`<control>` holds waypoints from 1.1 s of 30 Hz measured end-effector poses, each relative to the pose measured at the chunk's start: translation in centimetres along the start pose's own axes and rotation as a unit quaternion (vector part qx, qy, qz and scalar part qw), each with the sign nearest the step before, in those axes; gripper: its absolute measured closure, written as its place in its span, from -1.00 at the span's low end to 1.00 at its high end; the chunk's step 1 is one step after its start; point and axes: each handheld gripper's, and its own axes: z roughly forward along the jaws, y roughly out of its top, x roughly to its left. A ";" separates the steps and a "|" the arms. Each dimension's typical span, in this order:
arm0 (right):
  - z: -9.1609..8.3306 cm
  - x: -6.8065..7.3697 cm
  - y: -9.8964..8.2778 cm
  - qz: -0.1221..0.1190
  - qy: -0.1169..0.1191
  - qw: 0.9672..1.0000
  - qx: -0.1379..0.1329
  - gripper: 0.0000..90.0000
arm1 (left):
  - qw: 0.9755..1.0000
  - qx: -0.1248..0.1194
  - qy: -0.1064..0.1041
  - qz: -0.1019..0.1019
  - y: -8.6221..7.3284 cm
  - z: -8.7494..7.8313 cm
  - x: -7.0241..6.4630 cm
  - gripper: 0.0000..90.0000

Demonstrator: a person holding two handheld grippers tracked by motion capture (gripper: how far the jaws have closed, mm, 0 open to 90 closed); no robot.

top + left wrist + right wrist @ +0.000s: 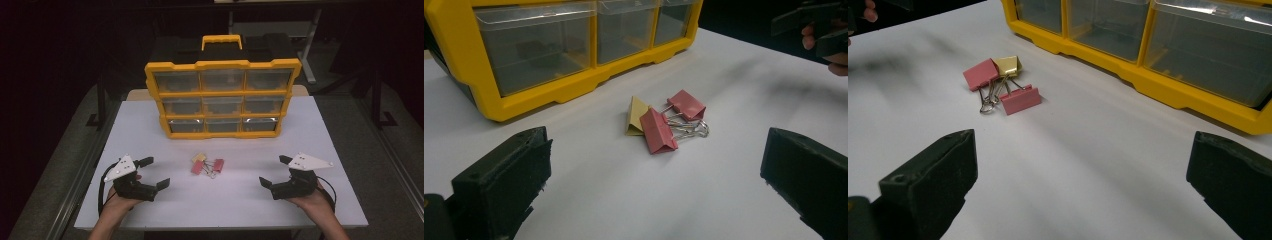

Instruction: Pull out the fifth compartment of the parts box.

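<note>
Three binder clips lie in a small pile at the middle of the white table (pixel 310 140): two pink clips (pixel 197 168) (pixel 657 131) (pixel 1020 99) and a yellow clip (pixel 199 157) (pixel 637 115) (pixel 1009 65). Behind them stands a yellow drawer cabinet (pixel 223 99) (pixel 499 107) (pixel 1198 102) with clear drawers, all pushed in. My left gripper (pixel 154 172) (pixel 656 185) rests near the front left of the table, open and empty. My right gripper (pixel 273 171) (pixel 1083 180) rests near the front right, open and empty. Both point inward toward the clips, well apart from them.
The cabinet has a yellow carry handle (pixel 222 41) on top. Bare table surface lies between each gripper and the clips. Dark floor and a table leg frame (pixel 310 50) surround the table. The table's front edge (pixel 225 225) runs just behind the hands.
</note>
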 end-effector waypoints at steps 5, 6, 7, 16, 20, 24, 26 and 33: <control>-0.2 -0.1 -0.1 0.000 -0.001 1.000 -0.003 -1.00 | 1.000 0.003 -0.006 0.002 0.2 0.5 -0.1 -1.00; -0.2 0.0 -0.1 0.001 -0.001 1.000 -0.003 -1.00 | 1.000 0.001 -0.008 0.005 0.4 0.8 -0.3 -1.00; -0.2 0.0 -0.1 0.002 -0.001 1.000 -0.004 -1.00 | 1.000 0.002 -0.011 0.009 0.5 0.8 -0.3 -1.00; 0.0 0.2 -0.1 0.004 0.006 1.000 0.001 -1.00 | 1.000 -0.003 -0.020 0.012 1.0 1.4 -0.5 -1.00; 0.1 0.1 -0.1 0.001 0.005 1.000 0.000 -1.00 | 1.000 -0.005 -0.025 0.010 1.3 1.7 -0.6 -1.00; 0.0 0.0 -0.1 0.002 0.005 1.000 0.002 -1.00 | 1.000 -0.005 -0.028 0.013 1.4 1.9 -0.6 -1.00; 0.0 0.0 -0.1 0.001 0.003 1.000 0.001 -1.00 | 0.999 -0.004 -0.030 0.018 1.5 2.1 -0.7 -1.00; 0.0 0.0 -0.1 0.000 0.003 1.000 -0.002 -1.00 | 0.999 -0.006 -0.038 0.020 2.0 2.8 -1.1 -1.00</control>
